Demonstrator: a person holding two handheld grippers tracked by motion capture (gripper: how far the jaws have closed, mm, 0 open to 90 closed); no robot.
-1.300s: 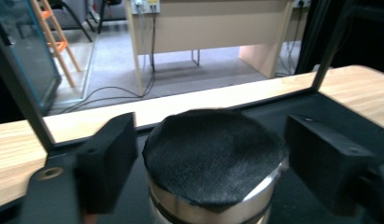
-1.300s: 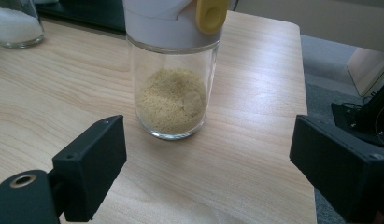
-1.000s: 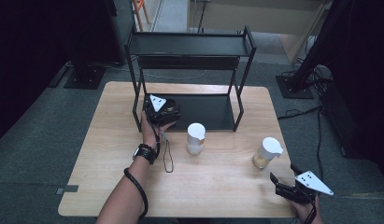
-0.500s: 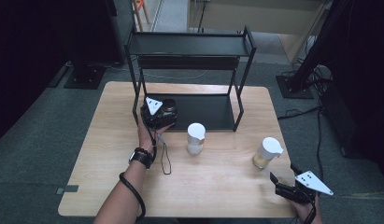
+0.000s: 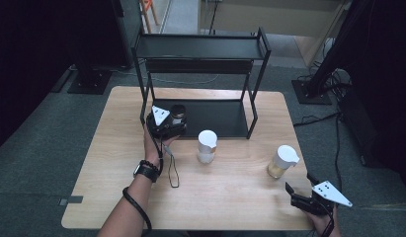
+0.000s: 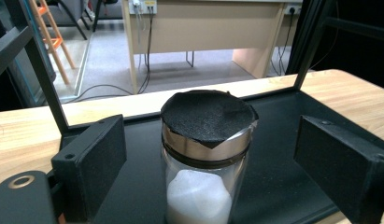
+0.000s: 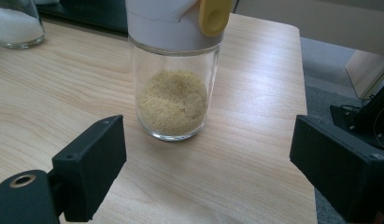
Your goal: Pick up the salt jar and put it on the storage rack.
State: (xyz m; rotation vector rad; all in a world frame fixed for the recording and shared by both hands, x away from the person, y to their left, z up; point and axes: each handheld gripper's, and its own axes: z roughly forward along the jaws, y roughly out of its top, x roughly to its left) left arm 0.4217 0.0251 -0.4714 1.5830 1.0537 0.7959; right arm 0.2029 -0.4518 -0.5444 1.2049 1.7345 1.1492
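Note:
A glass jar (image 5: 178, 114) with a black lid and white grains stands on the bottom shelf (image 5: 220, 116) of a black rack. My left gripper (image 5: 175, 124) is open around it; in the left gripper view the jar (image 6: 206, 154) stands between the two jaws with a gap on each side. A jar of yellow powder (image 5: 282, 161) with a white lid stands on the table at the right. My right gripper (image 5: 299, 182) is open just short of it, near the front right corner. The right gripper view shows that jar (image 7: 173, 88) ahead of the gripper (image 7: 215, 163), untouched.
A third jar (image 5: 207, 145) with a white lid and white contents stands mid-table in front of the rack, and also shows as the jar (image 7: 17, 23) at the top left of the right gripper view. The rack's upper shelf (image 5: 200, 47) overhangs the lower one. Its posts (image 5: 252, 111) flank the opening.
My left gripper has drawn back slightly toward the person, and the black-lidded jar now shows beyond it on the shelf. The right gripper has stayed put.

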